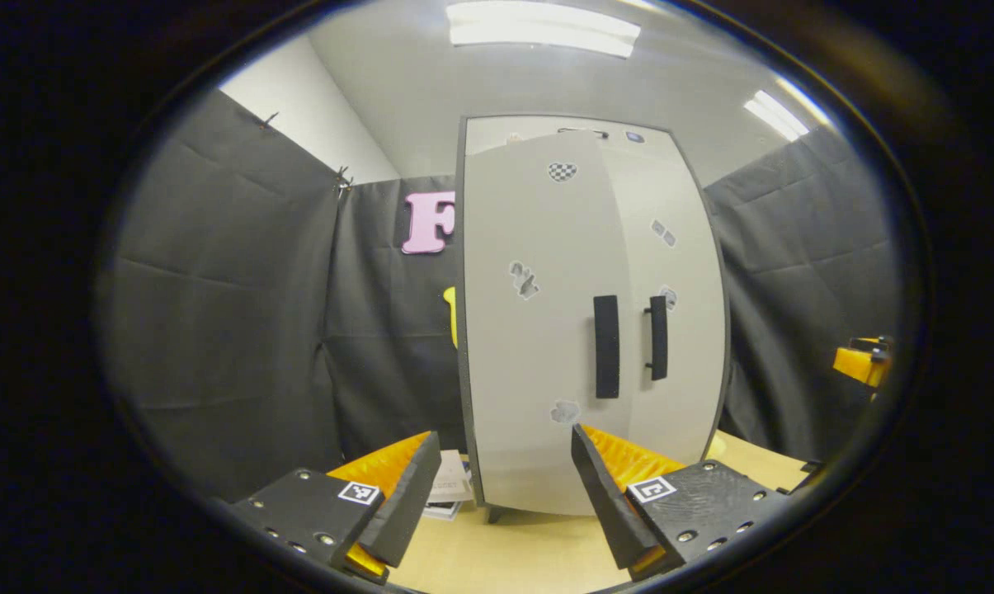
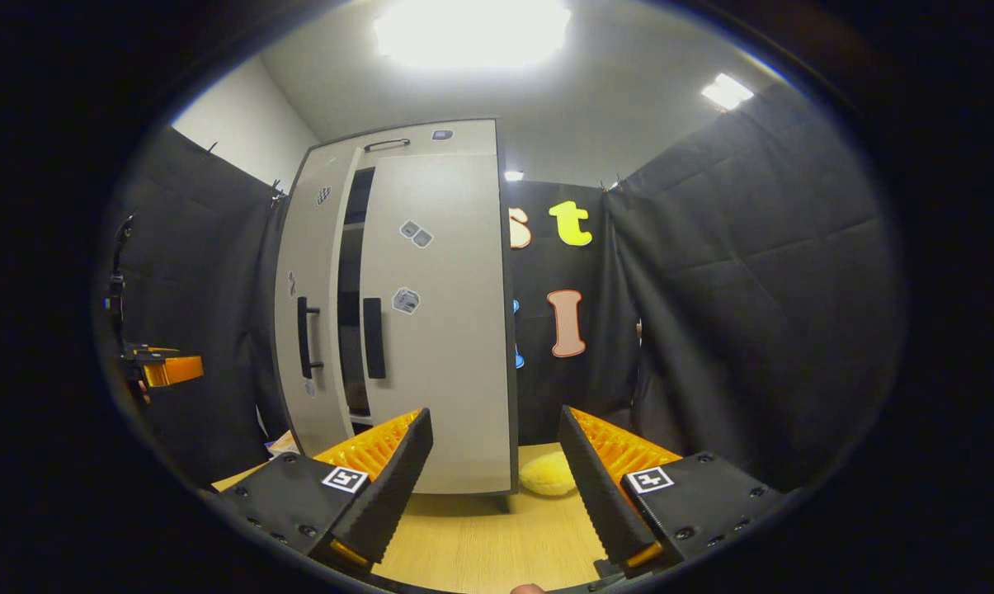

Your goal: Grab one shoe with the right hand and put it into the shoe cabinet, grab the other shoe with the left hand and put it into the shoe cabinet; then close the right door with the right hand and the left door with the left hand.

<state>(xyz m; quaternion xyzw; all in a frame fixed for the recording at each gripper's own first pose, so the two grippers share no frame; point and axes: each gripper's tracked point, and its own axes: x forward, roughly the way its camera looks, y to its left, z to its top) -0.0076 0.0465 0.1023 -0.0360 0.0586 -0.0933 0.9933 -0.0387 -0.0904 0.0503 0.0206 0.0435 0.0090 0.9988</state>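
- The left gripper [image 1: 497, 495] hangs with its fingers spread wide and nothing between them, low over the wooden table [image 1: 529, 553].
- Straight ahead of it, and slightly above, stands the shoe cabinet [image 1: 587, 330], upright, its long axis vertical.
- The left door [image 1: 538, 330] fills the space just beyond those fingers; its dark vertical handle [image 1: 605, 346] sits up and to the right of the gripper's midline.
- That door looks nearly closed but not flush: its edge stands proud of the right door [image 1: 678, 330] behind it.
- The right gripper [image 2: 492, 487] is also parted and empty, over the same table [image 2: 497, 536].
- From it, the cabinet [image 2: 406, 313] lies ahead and to the left; the right door [image 2: 439, 330] looks shut against the frame, its handle [image 2: 373, 338] up and left of the fingers.
- In the right gripper view a dark gap [image 2: 350, 330] shows between the two doors, with shelf edges inside; the left door [image 2: 307, 313] swings out towards the viewer.
- No shoe can be made out on the table; whether both sit inside cannot be told through that gap.
- A soft yellow object [image 2: 550, 477] lies on the table just beyond the right gripper, at the cabinet's foot.
- Judgement: the last step is in hand, closing the left door. The left gripper is the nearer one and faces the door panel squarely, so a forward push on the panel near the handle should bring it home.
- Risk: pushing too near the hinge side would give little leverage.
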